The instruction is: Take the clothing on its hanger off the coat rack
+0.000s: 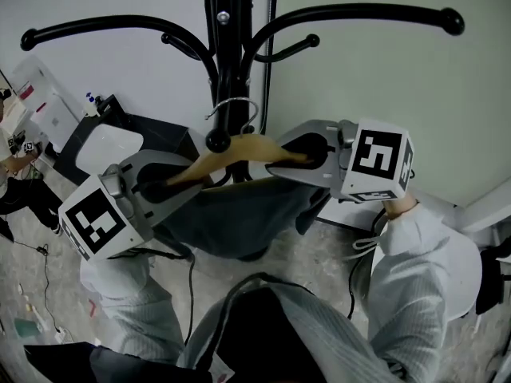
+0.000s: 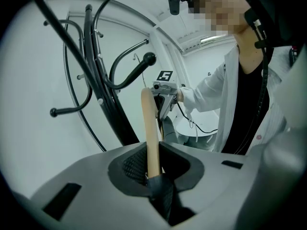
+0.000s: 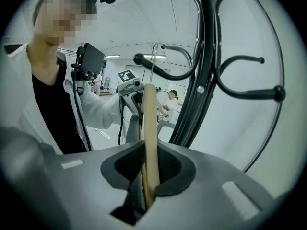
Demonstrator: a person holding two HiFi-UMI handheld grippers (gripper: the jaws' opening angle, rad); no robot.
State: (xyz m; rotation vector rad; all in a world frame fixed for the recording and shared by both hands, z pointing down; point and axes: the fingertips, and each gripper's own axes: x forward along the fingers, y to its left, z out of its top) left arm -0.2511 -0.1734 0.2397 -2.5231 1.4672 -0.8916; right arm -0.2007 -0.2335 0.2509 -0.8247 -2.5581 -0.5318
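Note:
A wooden hanger [image 1: 231, 152] carries dark grey clothing [image 1: 231, 214]. Its metal hook [image 1: 231, 106] loops round a knobbed arm of the black coat rack [image 1: 227, 46]. My left gripper [image 1: 164, 186] is shut on the hanger's left end. My right gripper [image 1: 297, 156] is shut on the right end. In the left gripper view the wooden bar [image 2: 149, 128] runs up out of the left gripper [image 2: 153, 174], with dark cloth [image 2: 163, 195] bunched below it. In the right gripper view the bar [image 3: 150, 128] stands pinched edge-on in the right gripper [image 3: 148, 176].
The rack's curved arms [image 1: 359, 13] spread overhead to both sides, close to the pale wall. A white seat [image 1: 112, 146] stands at the left with a person [image 1: 12, 170] beyond it. White furniture [image 1: 471, 270] is at the right. Cables [image 1: 44, 254] lie on the floor.

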